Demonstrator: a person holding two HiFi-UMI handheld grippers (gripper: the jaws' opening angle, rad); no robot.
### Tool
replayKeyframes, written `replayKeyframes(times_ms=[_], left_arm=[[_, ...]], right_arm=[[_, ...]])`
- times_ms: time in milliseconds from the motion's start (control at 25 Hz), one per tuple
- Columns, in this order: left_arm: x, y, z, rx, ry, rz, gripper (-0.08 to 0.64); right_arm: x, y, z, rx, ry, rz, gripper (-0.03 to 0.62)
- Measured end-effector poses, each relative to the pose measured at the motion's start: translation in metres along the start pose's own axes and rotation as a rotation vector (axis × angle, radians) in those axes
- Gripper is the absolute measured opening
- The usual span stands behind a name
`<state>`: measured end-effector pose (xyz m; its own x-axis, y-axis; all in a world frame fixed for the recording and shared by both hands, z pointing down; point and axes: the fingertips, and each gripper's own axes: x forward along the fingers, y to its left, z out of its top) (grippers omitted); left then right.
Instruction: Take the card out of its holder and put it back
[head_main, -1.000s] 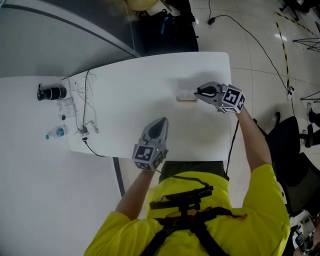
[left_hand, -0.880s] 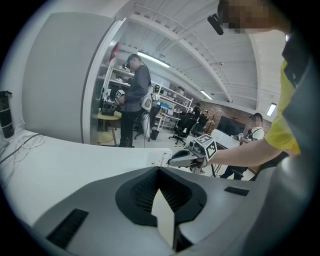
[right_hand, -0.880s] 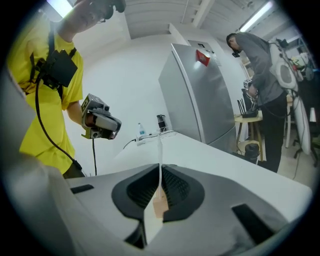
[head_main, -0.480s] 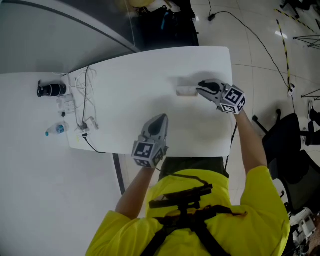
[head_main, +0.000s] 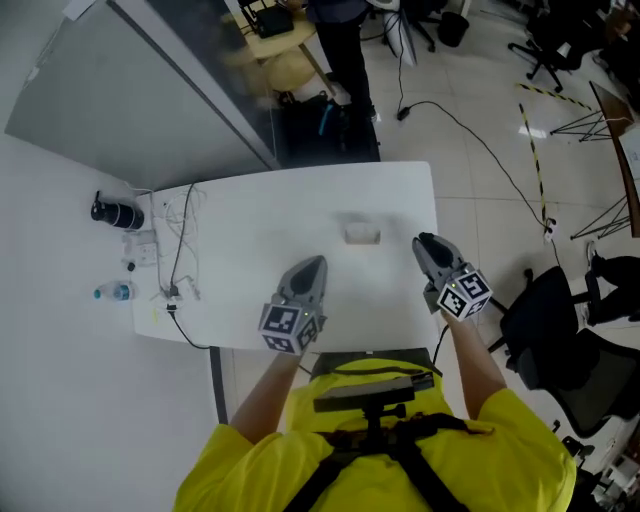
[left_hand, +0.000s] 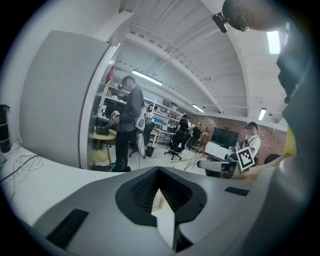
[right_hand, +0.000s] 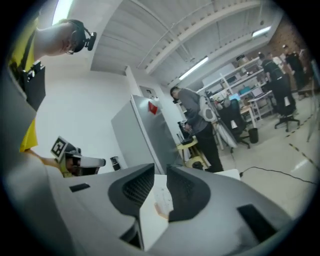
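Between the closed jaws of the right gripper (right_hand: 161, 174) sits the card (right_hand: 163, 201). Expect it thin, light, bendable, slick: pinch both flat faces. Left gripper (left_hand: 159, 175) jaws meet on nothing; the holder (head_main: 362, 234) lies ahead of them.

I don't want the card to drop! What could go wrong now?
The card looks slanted in the right gripper, so it might slip out. The small holder stands alone on the table, and the shut left gripper isn't touching it, so pushing the card in could tip it.
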<state>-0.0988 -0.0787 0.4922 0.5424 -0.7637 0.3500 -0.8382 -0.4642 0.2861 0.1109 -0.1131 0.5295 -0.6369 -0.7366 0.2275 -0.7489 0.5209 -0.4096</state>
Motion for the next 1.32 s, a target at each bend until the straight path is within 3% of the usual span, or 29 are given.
replayKeyframes(times_ms=[120, 240, 360, 760, 840, 880, 1120, 1240, 1320], left_arm=[[-0.017, 0.003, 0.004, 0.017, -0.015, -0.004, 0.000], [-0.025, 0.008, 0.003, 0.004, -0.028, -0.009, 0.000], [-0.017, 0.010, 0.013, 0.011, -0.063, -0.022, 0.000], [-0.020, -0.011, 0.028, 0.065, -0.115, -0.070, 0.006], [-0.018, -0.011, 0.019, 0.060, -0.097, -0.087, 0.135], [-0.018, -0.011, 0.015, 0.059, -0.092, -0.098, 0.141], [-0.020, -0.009, 0.013, 0.073, -0.083, -0.121, 0.140], [-0.023, -0.010, 0.018, 0.080, -0.096, -0.128, 0.059], [-0.023, -0.011, 0.021, 0.092, -0.102, -0.134, 0.058]], right_arm=[[-0.013, 0.020, 0.012, -0.004, 0.000, -0.172, 0.032], [-0.022, 0.045, 0.033, -0.113, -0.041, -0.238, 0.003], [-0.031, 0.044, 0.057, -0.114, -0.115, -0.292, 0.003], [-0.052, 0.054, 0.037, -0.073, -0.098, -0.342, 0.002], [-0.051, 0.060, 0.029, -0.063, -0.100, -0.345, 0.002], [-0.050, 0.063, 0.026, -0.064, -0.100, -0.346, 0.002], [-0.050, 0.072, 0.014, -0.064, -0.096, -0.374, 0.002], [-0.049, 0.073, 0.017, -0.102, -0.092, -0.383, 0.002], [-0.048, 0.072, 0.019, -0.117, -0.094, -0.387, 0.002]])
